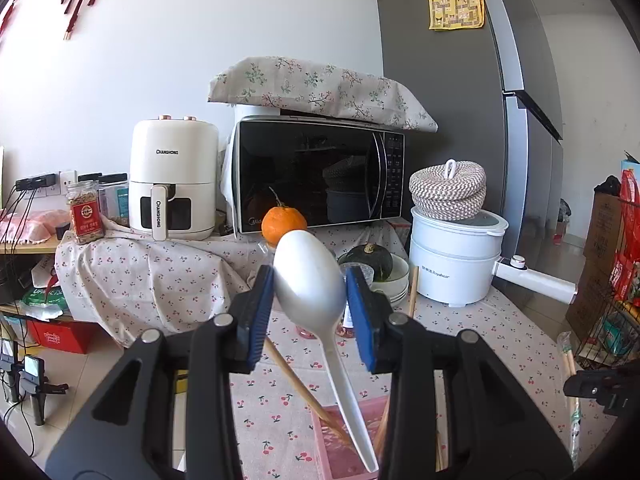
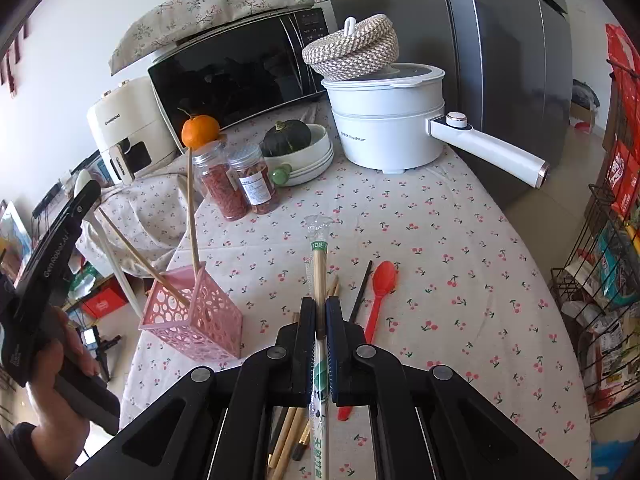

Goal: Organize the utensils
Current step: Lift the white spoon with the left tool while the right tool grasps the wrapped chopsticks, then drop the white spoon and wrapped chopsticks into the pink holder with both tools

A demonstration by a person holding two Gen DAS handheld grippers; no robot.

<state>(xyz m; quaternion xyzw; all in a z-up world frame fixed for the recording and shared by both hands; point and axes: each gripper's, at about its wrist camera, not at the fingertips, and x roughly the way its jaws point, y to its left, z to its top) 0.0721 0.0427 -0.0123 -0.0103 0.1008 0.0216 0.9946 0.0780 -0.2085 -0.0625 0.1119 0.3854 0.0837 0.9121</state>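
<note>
My left gripper (image 1: 311,304) is shut on the bowl of a white plastic spoon (image 1: 308,276), blue pads against both sides. The spoon's handle slants down to the pink lattice basket (image 1: 340,440), where two wooden chopsticks lean. From the right wrist view, a hand holds that gripper (image 2: 80,196) left of the basket (image 2: 200,316), and the spoon handle (image 2: 116,264) ends by its left corner. My right gripper (image 2: 320,308) is shut on a plastic-wrapped pair of chopsticks (image 2: 319,264), lifted over the cherry-print tablecloth (image 2: 440,240). A red spoon (image 2: 382,284) and a black chopstick (image 2: 362,292) lie beneath, with several loose chopsticks (image 2: 288,440).
Two jars (image 2: 240,184) stand behind the basket, one with an orange (image 2: 200,130) on its lid. Stacked bowls holding a green squash (image 2: 288,138), a white electric pot (image 2: 388,120) and a microwave (image 2: 240,68) fill the back. A wire rack (image 2: 600,300) stands at the right.
</note>
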